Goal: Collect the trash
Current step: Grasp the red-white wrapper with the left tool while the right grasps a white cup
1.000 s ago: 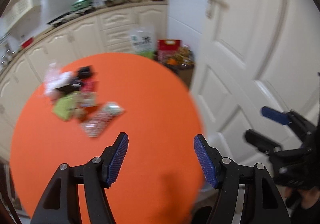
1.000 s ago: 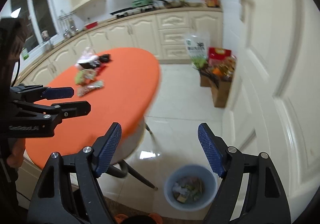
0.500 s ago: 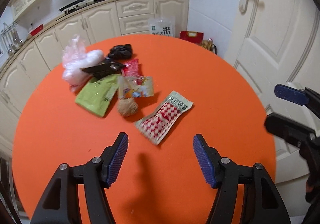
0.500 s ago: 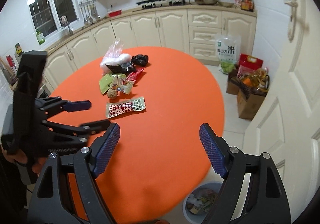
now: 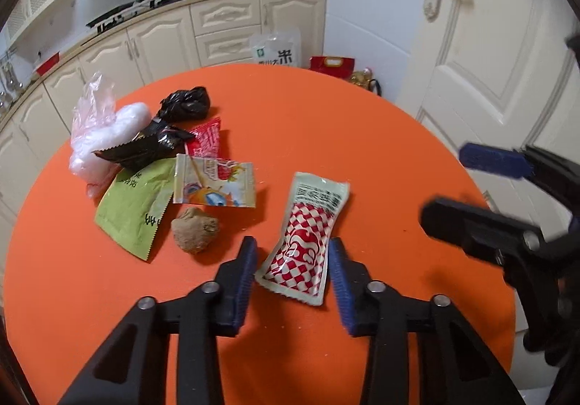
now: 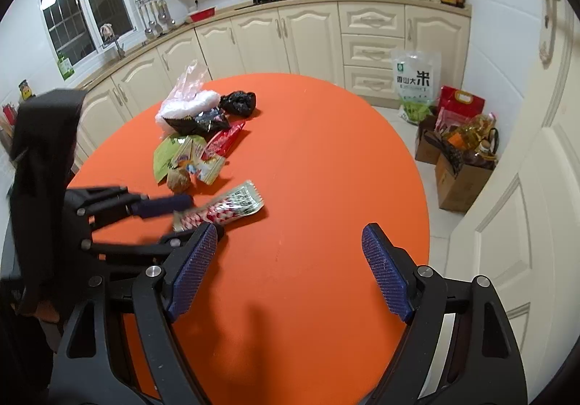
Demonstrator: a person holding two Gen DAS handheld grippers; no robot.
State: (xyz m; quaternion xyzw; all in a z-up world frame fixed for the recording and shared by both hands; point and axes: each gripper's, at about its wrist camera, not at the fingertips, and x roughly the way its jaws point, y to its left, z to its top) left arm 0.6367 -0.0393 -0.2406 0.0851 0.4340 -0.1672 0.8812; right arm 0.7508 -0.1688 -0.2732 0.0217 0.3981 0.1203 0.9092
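Observation:
A red-and-white checked snack packet [image 5: 306, 240] lies on the round orange table [image 5: 326, 137]. My left gripper [image 5: 291, 276] is open with its fingers on either side of the packet's near end, not closed on it. The packet also shows in the right wrist view [image 6: 224, 209], with the left gripper [image 6: 170, 216] around it. A trash pile lies further left: green wrapper [image 5: 132, 204], colourful wrapper [image 5: 214, 182], brown lump [image 5: 195, 229], black wrapper [image 5: 145, 147], red wrapper [image 5: 204, 138], black bag [image 5: 186, 104], clear plastic bag [image 5: 103, 129]. My right gripper [image 6: 288, 269] is open and empty above the table.
Cream kitchen cabinets [image 6: 308, 39] run behind the table. A rice bag [image 6: 415, 79] and boxes with groceries [image 6: 460, 147] stand on the floor at right. A white door [image 5: 489, 42] is at the right. The right gripper [image 5: 489, 187] shows at the left wrist view's right edge.
My left gripper has moved forward and down over the table and narrowed around the checked packet. The right gripper has swung from the floor and bin toward the table.

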